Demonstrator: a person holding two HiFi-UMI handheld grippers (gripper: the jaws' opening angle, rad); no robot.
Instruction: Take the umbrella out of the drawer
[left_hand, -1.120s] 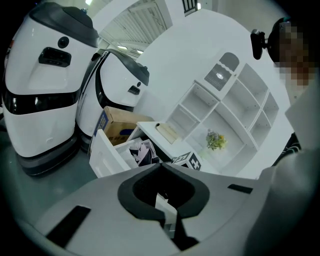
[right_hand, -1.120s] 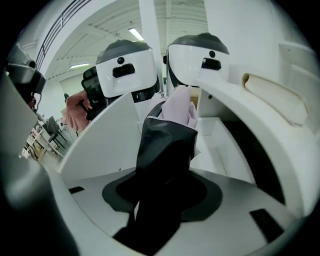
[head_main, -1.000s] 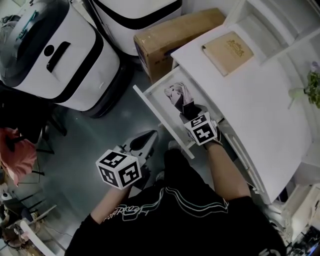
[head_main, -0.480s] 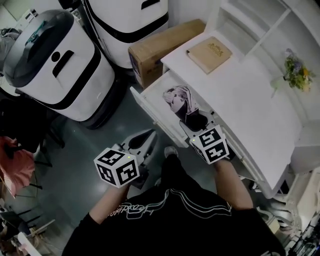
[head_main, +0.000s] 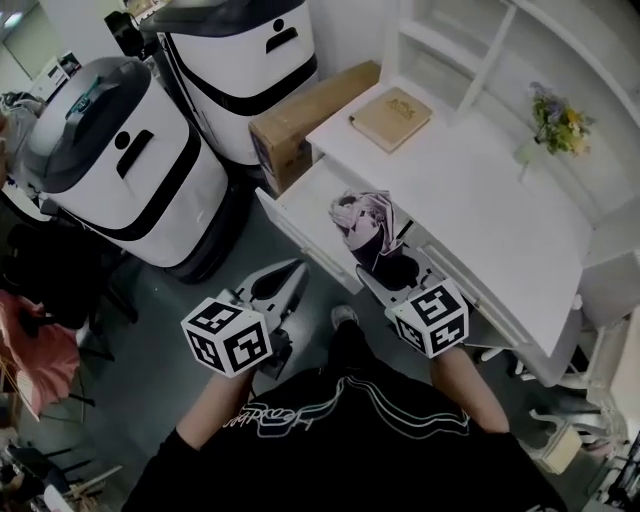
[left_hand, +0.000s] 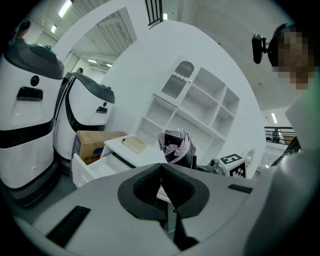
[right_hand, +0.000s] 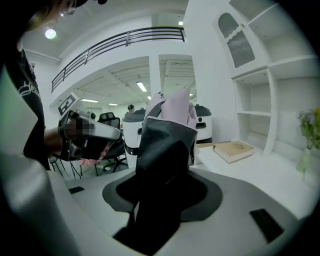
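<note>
A person in a black shirt, seen from above, stands at a white desk (head_main: 490, 200) and holds a two-jaw tool in each hand. The right gripper (head_main: 388, 270) pinches a folded umbrella (head_main: 362, 222) by its dark lower end. The pink and black folds stick out beyond the jaws. In the right gripper view the umbrella (right_hand: 167, 135) fills the gap between the jaws, and the gripper (right_hand: 161, 194) is closed on it. The umbrella hangs over the open drawer (head_main: 305, 240) at the desk's left end and is not touching it. In the left gripper view it stands higher than the desk top.

The left gripper (head_main: 290, 280) hovers over the grey floor, to the left of the drawer. Its jaws are pressed together with nothing between them, as the left gripper view (left_hand: 161, 172) shows.

A tan book (head_main: 390, 118) lies on the desk, and a small bunch of flowers (head_main: 555, 118) stands further right. A cardboard box (head_main: 300, 115) sits beside the desk, next to two large white machines (head_main: 120, 170).
</note>
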